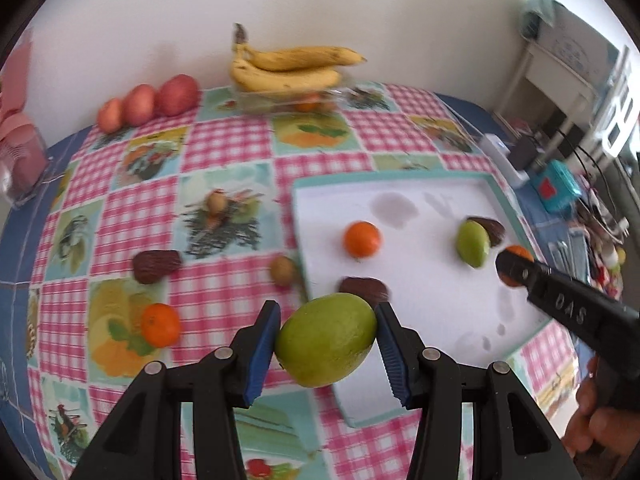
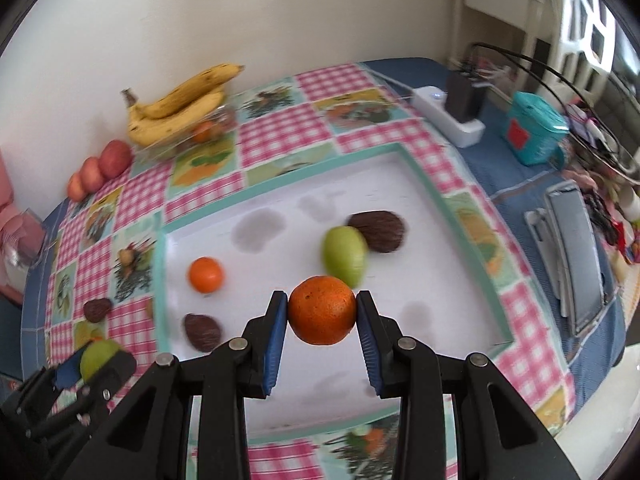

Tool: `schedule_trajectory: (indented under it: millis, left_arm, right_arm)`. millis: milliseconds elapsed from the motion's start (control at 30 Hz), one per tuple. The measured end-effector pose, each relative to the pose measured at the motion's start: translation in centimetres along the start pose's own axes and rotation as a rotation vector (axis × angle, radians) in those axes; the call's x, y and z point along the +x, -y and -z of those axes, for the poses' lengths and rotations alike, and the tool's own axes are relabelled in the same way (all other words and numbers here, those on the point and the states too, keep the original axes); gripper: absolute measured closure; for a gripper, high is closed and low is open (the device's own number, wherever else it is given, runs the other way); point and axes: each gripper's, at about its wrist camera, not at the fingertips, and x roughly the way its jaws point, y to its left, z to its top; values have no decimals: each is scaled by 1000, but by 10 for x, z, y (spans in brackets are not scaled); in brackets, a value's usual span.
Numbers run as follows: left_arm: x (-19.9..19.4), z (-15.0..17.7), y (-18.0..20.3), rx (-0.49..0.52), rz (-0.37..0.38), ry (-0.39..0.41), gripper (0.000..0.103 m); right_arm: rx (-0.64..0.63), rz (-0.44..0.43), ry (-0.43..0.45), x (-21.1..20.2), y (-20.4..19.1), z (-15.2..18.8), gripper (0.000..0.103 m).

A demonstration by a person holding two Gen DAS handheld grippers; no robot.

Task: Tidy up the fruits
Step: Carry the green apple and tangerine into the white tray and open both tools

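Left wrist view: left gripper (image 1: 326, 344) squeezing a green mango (image 1: 326, 340) between its blue pads, up in the air by the near corner of the white tray (image 1: 420, 280), with an orange (image 1: 362, 239), a second green mango (image 1: 473, 243) and two brown fruits already lying on that tray. Right wrist view: right gripper (image 2: 322, 312) holding a round orange fruit (image 2: 322, 310) tight over the middle of the tray, close to the green fruit there. Could slip and roll away, both being round and smooth, or bump the fruits below if let go too high.
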Motion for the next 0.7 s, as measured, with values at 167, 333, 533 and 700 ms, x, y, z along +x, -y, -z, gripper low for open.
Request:
schedule_trajectory:
  millis: [167,333,533,700]
  left_arm:
    - [3,3,24,62,9,-9,52]
    - [14,8,43,110,22,-41,52]
    - [43,20,52,135,18,-141,52]
    - [57,25,52,126,34,-195,52]
  right_arm:
    - [39,26,39,-12,20,-5,67]
    - [37,37,22,-6,23,-6,67]
    - [16,38,-112,36,21,3,67]
    - [19,36,-171,55,22,10,67]
